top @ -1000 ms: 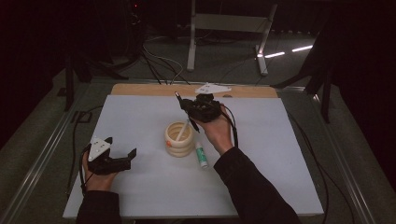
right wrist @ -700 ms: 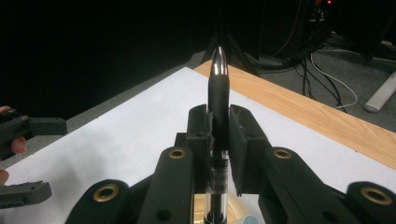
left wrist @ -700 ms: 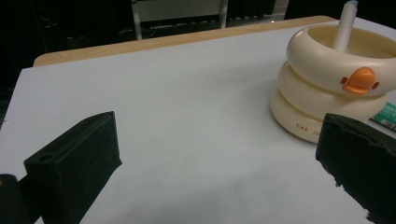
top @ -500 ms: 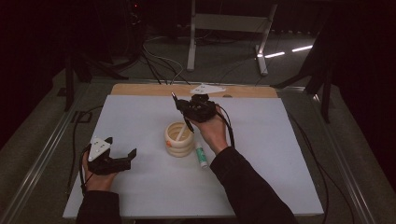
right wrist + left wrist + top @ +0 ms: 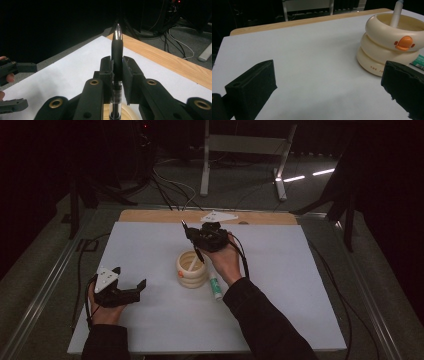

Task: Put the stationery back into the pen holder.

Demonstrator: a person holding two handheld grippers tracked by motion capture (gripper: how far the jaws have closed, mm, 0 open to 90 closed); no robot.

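Above the cream ringed pen holder [image 5: 192, 269], a black pen [image 5: 117, 53] is held by the right gripper [image 5: 199, 237], its jaws pressed tight on the barrel just below the rubber grip. The metal tip stands clear beyond the fingers [image 5: 130, 72], while the clear lower barrel runs back between them toward the holder's rim. A white marker [image 5: 396, 13] is already leaned inside the holder, and a green-and-white tube [image 5: 215, 287] lies on the white table mat [image 5: 300, 285] just beside its base. The step is judged to be lowering the pen into the holder; it is best done with the pen kept near upright, centred over the opening, clear of the marker, and released only once the lower end is inside. The left gripper [image 5: 129, 280] is rested on the mat, well apart from the holder, its jaws spread wide with nothing between them.
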